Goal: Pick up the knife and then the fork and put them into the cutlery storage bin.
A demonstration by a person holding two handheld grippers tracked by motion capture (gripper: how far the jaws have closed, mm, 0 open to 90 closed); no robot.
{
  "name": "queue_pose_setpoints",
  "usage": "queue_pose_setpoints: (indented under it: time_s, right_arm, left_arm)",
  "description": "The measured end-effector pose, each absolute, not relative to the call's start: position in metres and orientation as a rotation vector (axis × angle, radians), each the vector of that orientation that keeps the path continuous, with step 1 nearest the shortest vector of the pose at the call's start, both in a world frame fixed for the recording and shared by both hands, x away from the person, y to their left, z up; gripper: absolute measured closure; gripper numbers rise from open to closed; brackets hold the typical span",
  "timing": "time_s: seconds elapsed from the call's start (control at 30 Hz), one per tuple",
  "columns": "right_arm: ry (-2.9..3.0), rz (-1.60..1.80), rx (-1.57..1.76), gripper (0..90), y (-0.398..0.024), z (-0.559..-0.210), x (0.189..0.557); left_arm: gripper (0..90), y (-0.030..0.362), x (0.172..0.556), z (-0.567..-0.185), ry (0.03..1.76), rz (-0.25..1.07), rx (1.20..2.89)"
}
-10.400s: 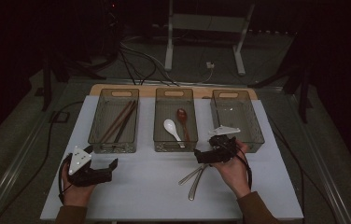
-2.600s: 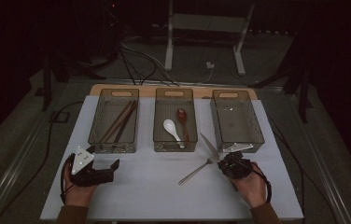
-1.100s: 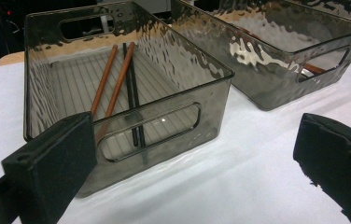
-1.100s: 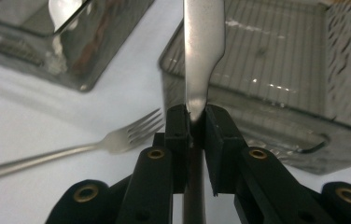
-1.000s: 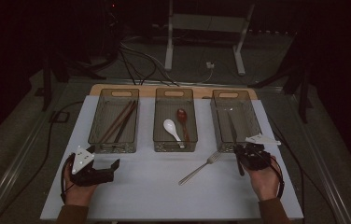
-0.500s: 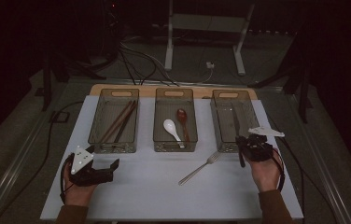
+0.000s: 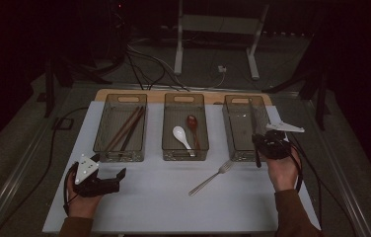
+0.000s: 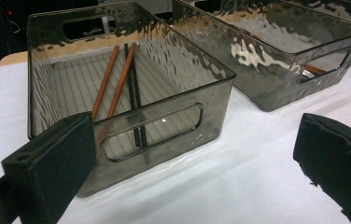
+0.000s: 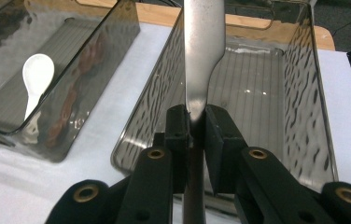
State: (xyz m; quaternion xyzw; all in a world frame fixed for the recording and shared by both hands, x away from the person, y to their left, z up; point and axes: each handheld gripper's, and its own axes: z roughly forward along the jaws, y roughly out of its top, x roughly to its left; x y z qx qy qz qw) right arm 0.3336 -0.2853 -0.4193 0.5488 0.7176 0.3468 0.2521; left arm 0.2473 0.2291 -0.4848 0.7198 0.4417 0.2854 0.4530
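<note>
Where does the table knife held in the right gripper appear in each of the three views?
High view: the knife is at the right, clamped in the right gripper, blade over the right bin.
Left gripper view: the knife is not in this picture.
Right gripper view: the knife rises up the middle from between the shut jaws, above the same bin.
Shared landmark: the white spoon in the middle bin.
</note>
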Motion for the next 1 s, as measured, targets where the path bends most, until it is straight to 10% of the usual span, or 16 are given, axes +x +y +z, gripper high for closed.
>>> queue_pose_setpoints:
  time_s: [1.0]
  right_arm:
    - [1.888, 0.899, 1.555, 80.7, -0.295, -0.410, 0.386]
  left_arm:
    - [0.7, 0.230, 0.247, -0.484, 1.092, 0.703, 1.772]
